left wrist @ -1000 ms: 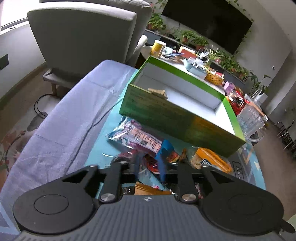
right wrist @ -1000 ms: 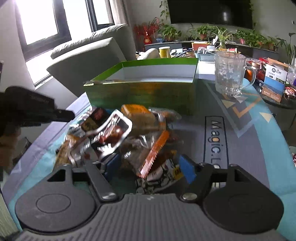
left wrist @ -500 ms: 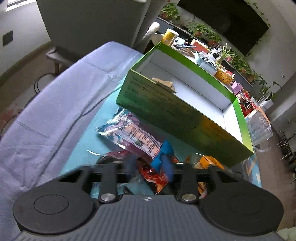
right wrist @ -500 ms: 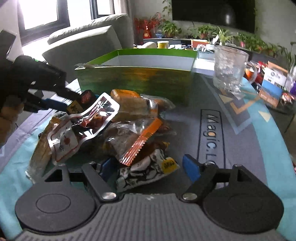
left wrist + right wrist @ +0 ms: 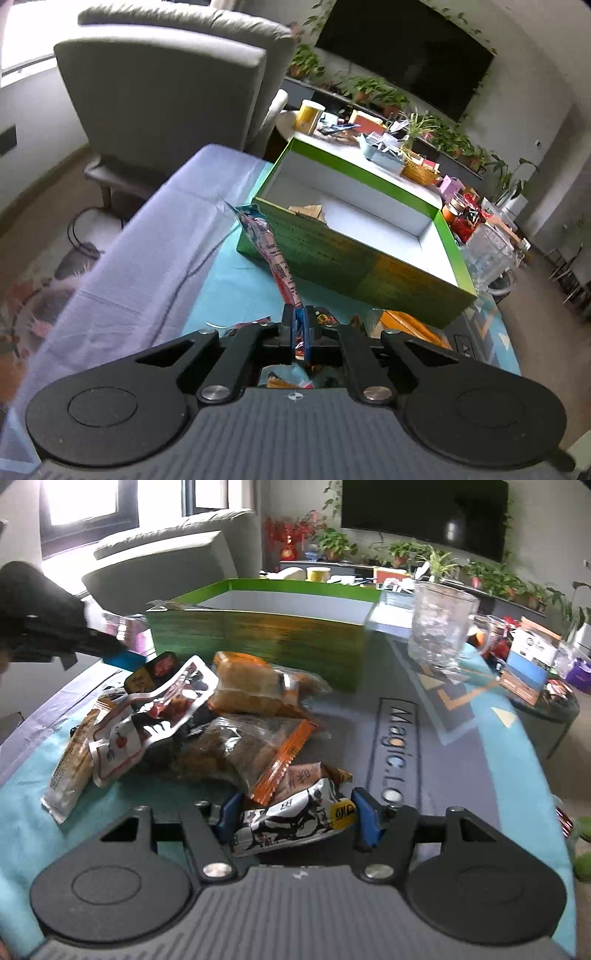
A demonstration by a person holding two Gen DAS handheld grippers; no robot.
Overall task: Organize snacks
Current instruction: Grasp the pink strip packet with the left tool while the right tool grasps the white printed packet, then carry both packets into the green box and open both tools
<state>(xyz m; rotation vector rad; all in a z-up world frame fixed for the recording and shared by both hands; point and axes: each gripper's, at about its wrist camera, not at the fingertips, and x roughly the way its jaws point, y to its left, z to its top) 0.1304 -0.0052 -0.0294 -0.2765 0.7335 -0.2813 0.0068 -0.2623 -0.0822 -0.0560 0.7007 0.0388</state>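
My left gripper (image 5: 300, 328) is shut on a clear pink-and-blue snack packet (image 5: 267, 247), held edge-on above the table, left of the green box's (image 5: 354, 254) near corner. The box is open with one small brown item (image 5: 308, 211) inside. In the right wrist view the left gripper (image 5: 99, 635) holds the packet (image 5: 125, 631) beside the box (image 5: 258, 642). My right gripper (image 5: 295, 814) is open around a black-and-white snack packet (image 5: 291, 821) at the near edge of a pile of snacks (image 5: 207, 723).
A glass mug (image 5: 441, 627) stands right of the box on the "Magic" mat (image 5: 399, 738). A grey armchair (image 5: 166, 85) stands behind the table. A side table with a yellow cup (image 5: 309, 116) and clutter lies beyond the box.
My left gripper has closed on the pink-and-blue packet and lifted it off the table toward the box. My right gripper has moved in around the black-and-white packet.
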